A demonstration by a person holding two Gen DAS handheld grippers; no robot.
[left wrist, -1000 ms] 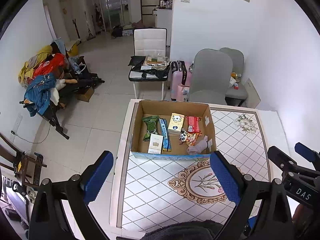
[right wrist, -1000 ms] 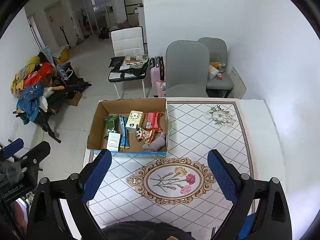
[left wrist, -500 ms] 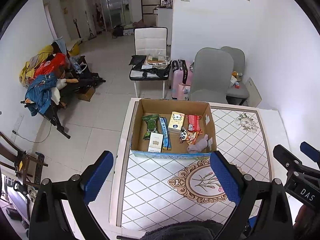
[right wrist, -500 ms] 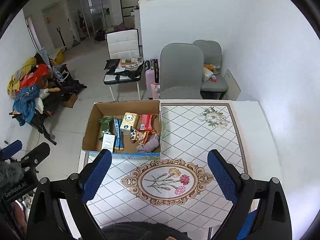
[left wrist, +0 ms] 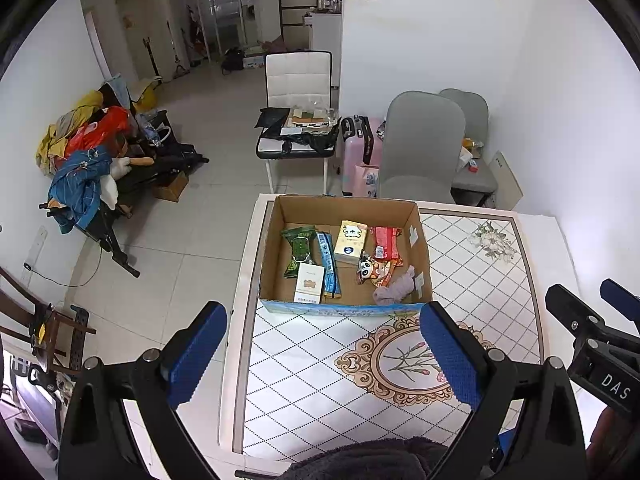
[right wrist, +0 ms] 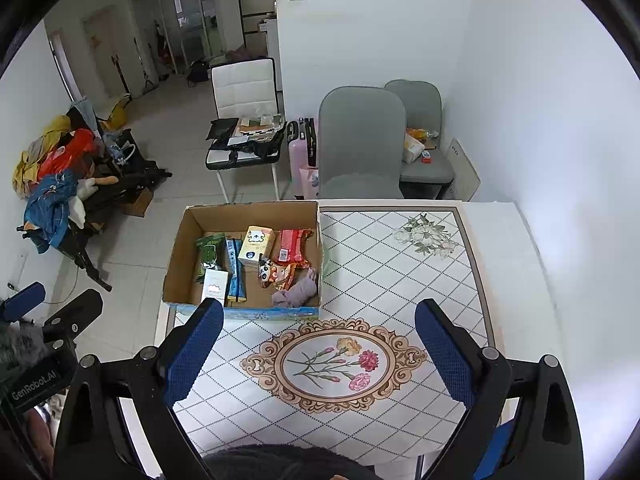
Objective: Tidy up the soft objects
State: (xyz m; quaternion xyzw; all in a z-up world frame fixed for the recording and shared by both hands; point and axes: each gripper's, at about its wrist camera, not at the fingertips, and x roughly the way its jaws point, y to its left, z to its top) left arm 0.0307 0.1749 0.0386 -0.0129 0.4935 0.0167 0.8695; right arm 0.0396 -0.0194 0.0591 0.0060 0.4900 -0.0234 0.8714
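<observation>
An open brown cardboard box (left wrist: 346,256) sits at the far left corner of the white diamond-patterned table (right wrist: 400,280), holding packets and a crumpled lilac cloth (right wrist: 294,294). Left gripper (left wrist: 322,354) and right gripper (right wrist: 318,354) hover spread apart, empty. Only the right view shows the table's bare right edge.

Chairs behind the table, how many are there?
3. A white chair stands left, piled with papers and dark items. A grey chair sits at the table's far edge, a second grey chair behind it by the wall. Others may be hidden.
</observation>
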